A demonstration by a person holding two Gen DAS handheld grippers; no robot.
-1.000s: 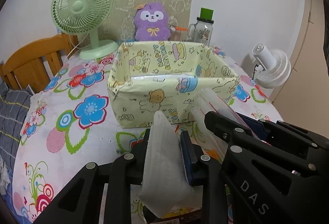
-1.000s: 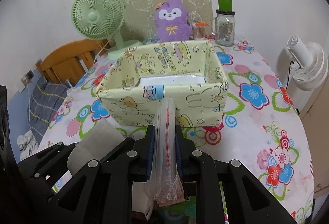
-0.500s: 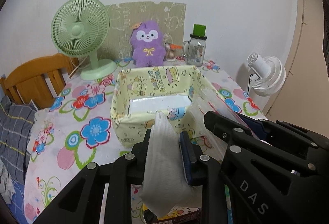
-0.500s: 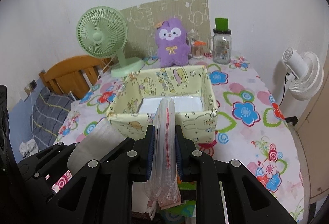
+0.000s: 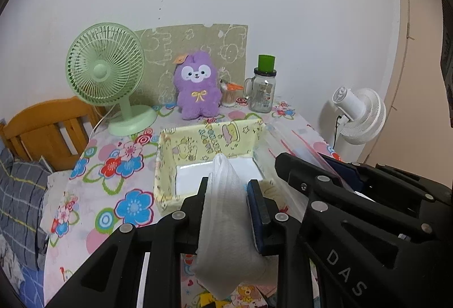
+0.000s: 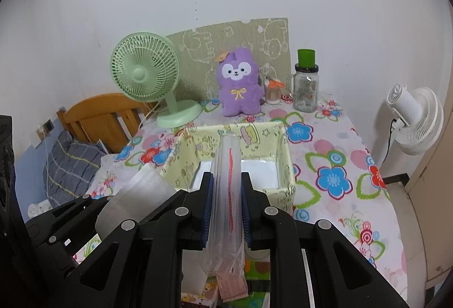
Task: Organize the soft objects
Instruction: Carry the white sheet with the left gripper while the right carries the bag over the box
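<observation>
My left gripper (image 5: 229, 186) is shut on a soft white pack of wipes (image 5: 226, 226) that sticks up and hangs down between its pads. Beside it, my right gripper (image 6: 226, 180) is shut on a clear zip bag (image 6: 228, 158) with a red strip, held upright. Both are raised above the near side of the yellow cartoon-print fabric box (image 5: 209, 138), whose white floor shows. The right wrist view has the same box (image 6: 257, 138) just beyond the bag, and the white pack (image 6: 136, 194) at lower left.
On the flowered tablecloth (image 6: 325, 166) behind the box stand a green desk fan (image 5: 104, 67), a purple plush (image 5: 198, 87) and a glass jar with a green lid (image 5: 262, 92). A white fan (image 5: 359, 115) is at right, a wooden headboard (image 5: 42, 126) and plaid pillow (image 5: 17, 194) at left.
Both grippers have risen together, so the box sits lower in view and more of its white floor shows. Both grips hold as before.
</observation>
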